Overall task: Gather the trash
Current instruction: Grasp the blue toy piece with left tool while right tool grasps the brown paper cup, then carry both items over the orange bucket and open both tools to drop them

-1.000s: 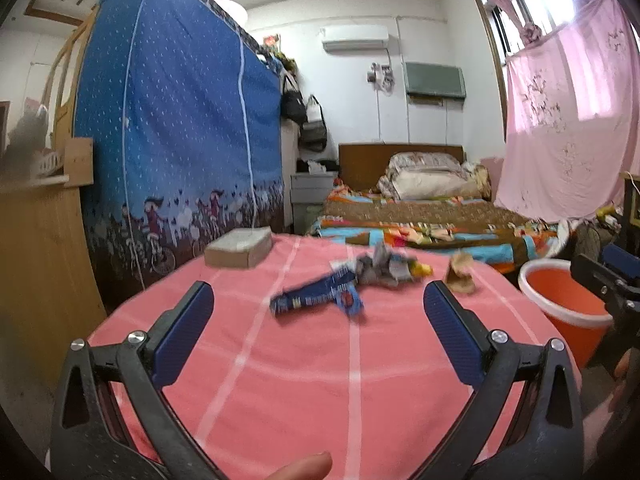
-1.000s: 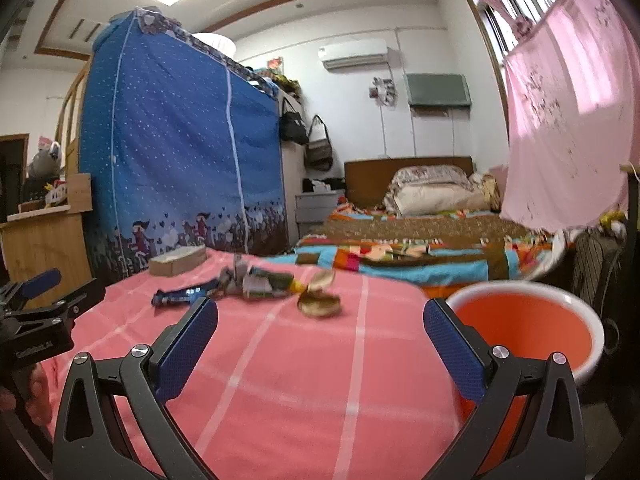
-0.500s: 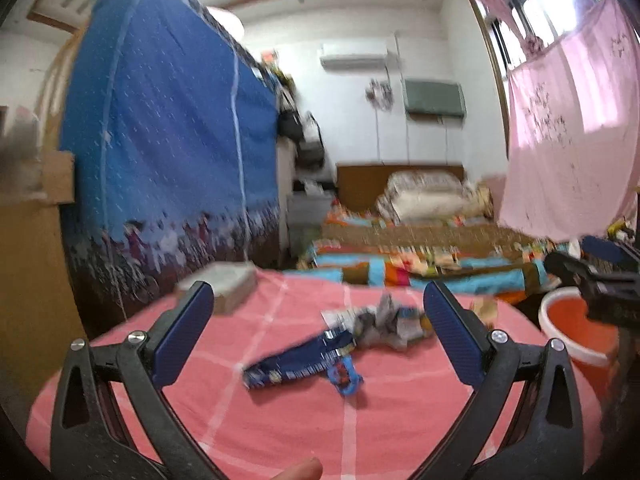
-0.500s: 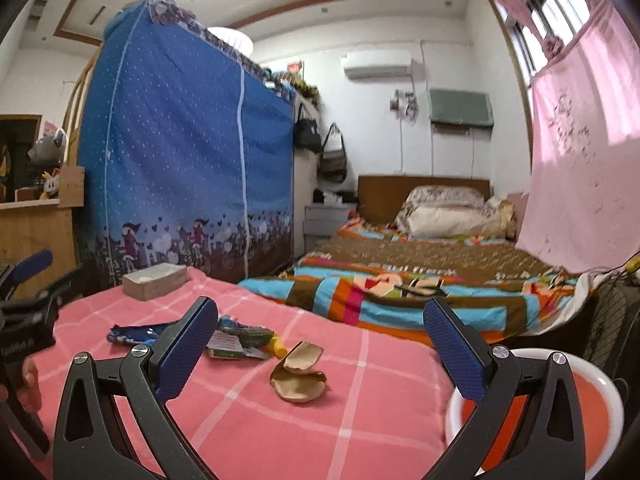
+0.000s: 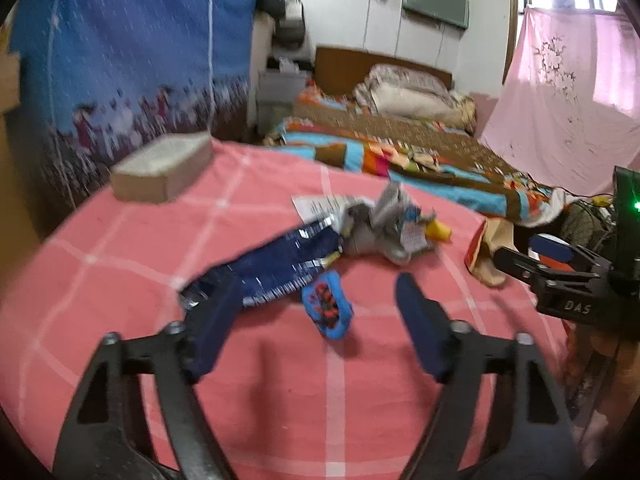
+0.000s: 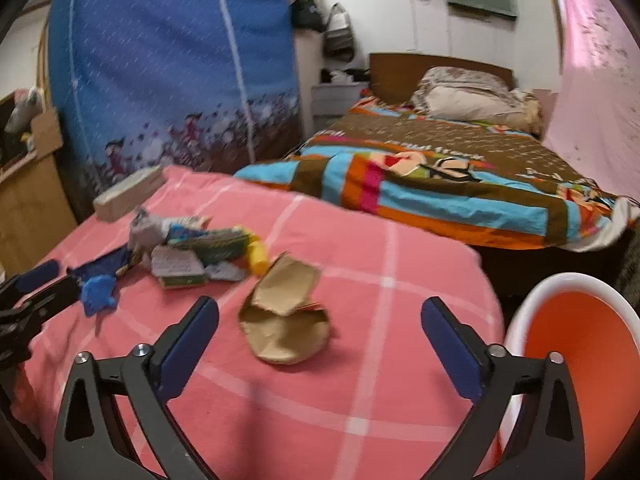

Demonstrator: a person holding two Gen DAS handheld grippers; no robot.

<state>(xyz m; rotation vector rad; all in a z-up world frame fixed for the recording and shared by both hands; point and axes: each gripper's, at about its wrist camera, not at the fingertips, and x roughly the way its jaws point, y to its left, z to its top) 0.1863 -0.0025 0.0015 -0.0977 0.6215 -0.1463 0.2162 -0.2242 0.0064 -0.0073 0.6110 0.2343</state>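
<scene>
Trash lies on a pink checked tablecloth (image 5: 120, 280). A dark blue wrapper (image 5: 276, 268), a small blue wrapper (image 5: 326, 308), crumpled grey wrappers (image 5: 376, 224) and a yellow piece (image 5: 438, 232) form one pile. My left gripper (image 5: 316, 284) hovers over the small blue wrapper with its jaws closing, and the pads touch nothing. A crumpled brown paper bag (image 6: 284, 320) lies just ahead of my right gripper (image 6: 320, 306). Its jaws are wide and starting to close, clear of the bag. The orange bucket (image 6: 580, 360) stands low at the right.
A tissue box (image 5: 160, 168) sits at the table's far left. Beyond the table are a bed with a striped quilt (image 6: 440, 176), a blue fabric wardrobe (image 6: 168, 60) and a pink curtain (image 5: 568, 92). The table's right edge drops off beside the bucket.
Both grippers moved forward over the table and tipped down toward the trash, which now looks larger and closer. The left jaws have narrowed. The right jaws are barely narrower.
</scene>
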